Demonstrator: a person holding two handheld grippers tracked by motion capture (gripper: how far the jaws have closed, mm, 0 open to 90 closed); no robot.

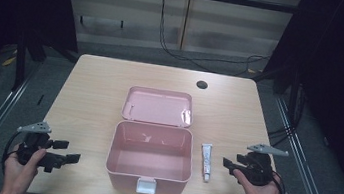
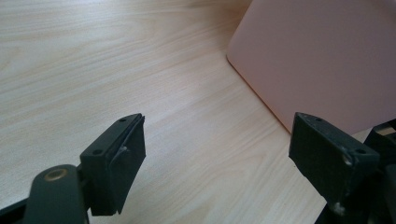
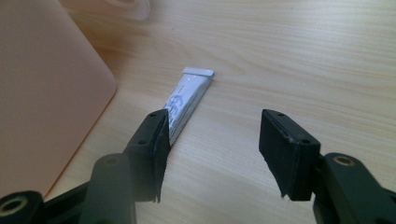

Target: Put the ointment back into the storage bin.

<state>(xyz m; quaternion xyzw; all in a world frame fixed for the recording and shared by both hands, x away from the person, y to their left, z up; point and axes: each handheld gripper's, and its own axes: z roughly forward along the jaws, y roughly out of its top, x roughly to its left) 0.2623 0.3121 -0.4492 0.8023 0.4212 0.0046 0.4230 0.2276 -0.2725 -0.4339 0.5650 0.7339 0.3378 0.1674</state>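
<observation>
While nothing sits between its jaws, the right gripper (image 3: 212,154) holds them spread apart just above the tabletop (image 1: 95,92), and the white tube (image 3: 189,100) lies right ahead of them, its near end tucked behind the left-hand jaw in the right gripper view. That offset suggests the approach is not yet lined up: the jaws would need to shift toward the tube so that it falls in the gap rather than under one pad. The tube lies flat, its crimped end pointing away from the jaws, so a pinch across its narrow width looks like the natural hold.

Just past the tube, on the same side as that left-hand jaw, rises the wall of the pink box (image 3: 42,93). From the high view the box (image 1: 149,157) stands open with its lid (image 1: 158,106) thrown back behind it and its inside bare, which reads as a container made ready to receive the tube (image 1: 207,162) lying close beside it.

Across the box, the left gripper (image 2: 215,154) likewise has its jaws spread and empty, with bare wood between them and the box wall (image 2: 322,60) beyond the right-hand jaw; it seems parked there, perhaps to steady the box.
</observation>
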